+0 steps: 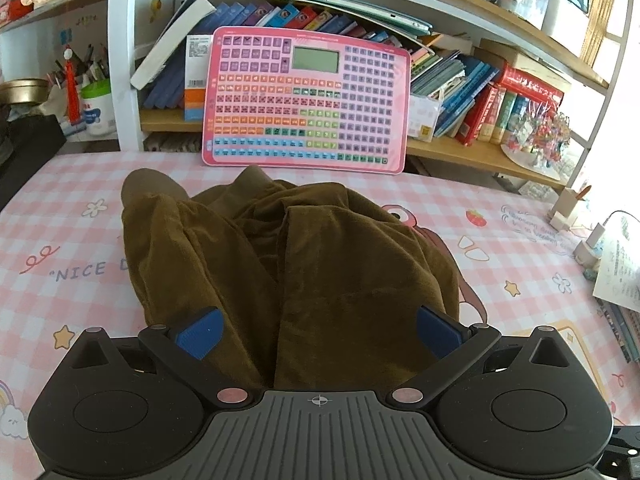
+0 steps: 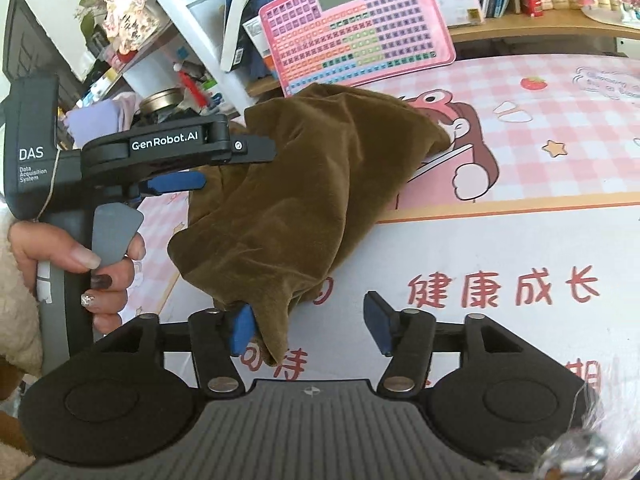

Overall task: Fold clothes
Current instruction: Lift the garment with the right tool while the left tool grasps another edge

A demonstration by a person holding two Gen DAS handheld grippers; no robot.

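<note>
The right hand-held gripper [image 2: 310, 326] sits at the bottom of its own view with its blue pads spread apart. A hanging corner of the brown garment [image 2: 304, 184] drapes against the left pad, but nothing is pinched there. From that corner the garment runs up and to the left across the frame, a bunched heap whose long axis slants from the lower centre toward the upper centre, lying on the pink checked desk [image 2: 560, 120].

The left hand-held gripper [image 2: 192, 168] enters from the left of that same view, held in a person's hand [image 2: 108, 272]. In its own view its pads stand wide apart with the garment [image 1: 288, 264] spread directly ahead and partly between them, not clamped.

Both sit at the cloth; the right one is nearer a free corner, probably the easier edge to take for a fold.
</note>
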